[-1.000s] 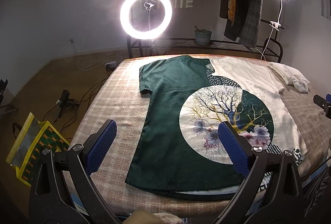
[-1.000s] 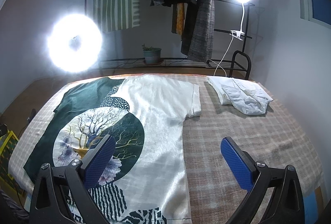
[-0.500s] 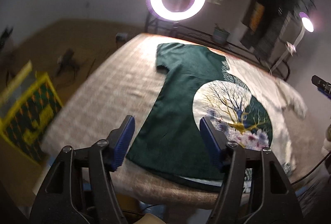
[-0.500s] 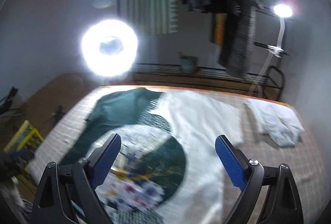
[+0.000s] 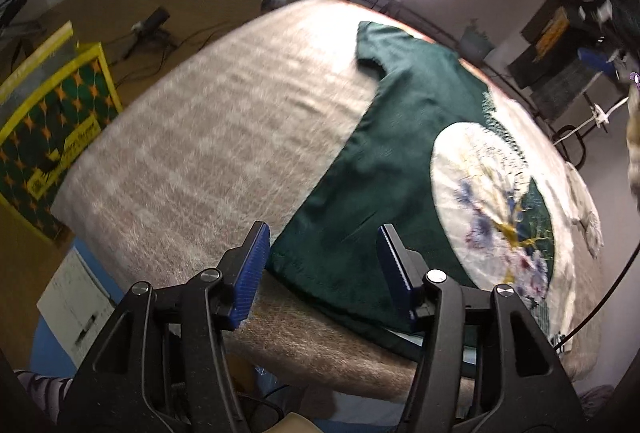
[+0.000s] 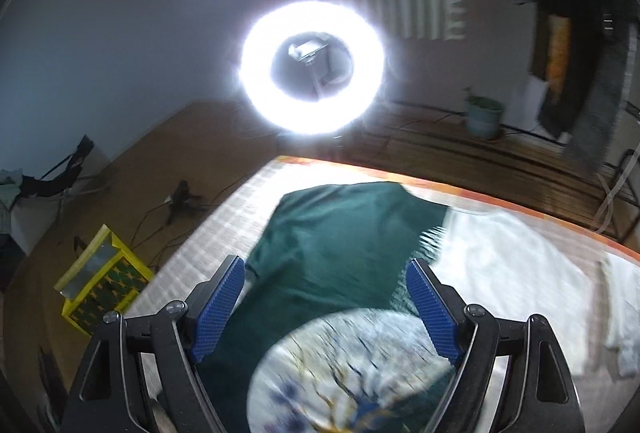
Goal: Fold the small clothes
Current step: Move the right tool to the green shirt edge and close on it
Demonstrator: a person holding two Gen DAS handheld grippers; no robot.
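A T-shirt (image 5: pixel 400 153), dark green on one half and white on the other with a round tree print, lies flat on the checked cover (image 5: pixel 208 137). My left gripper (image 5: pixel 325 269) hovers low over the shirt's near green hem corner (image 5: pixel 282 259). Its jaws are closing, the corner lies in the gap, and the blue pads (image 5: pixel 254 269) do not press on it. In the right wrist view my right gripper (image 6: pixel 325 309) hangs above the green half of the shirt (image 6: pixel 340 253), near the print. Its jaws are closing too, with only cloth below them.
A ring light (image 6: pixel 312 67) glares at the cover's far edge. A yellow-and-green bag (image 5: pixel 48 129) stands on the floor to the left, among cables. A crumpled white garment (image 6: pixel 624 313) lies at the cover's right end. A clothes rack and a plant pot (image 6: pixel 484 115) stand behind.
The left gripper sank and rolled towards the shirt's green hem corner, its jaws narrowing. The right gripper swung left from the white half to above the green half, jaws a little narrower.
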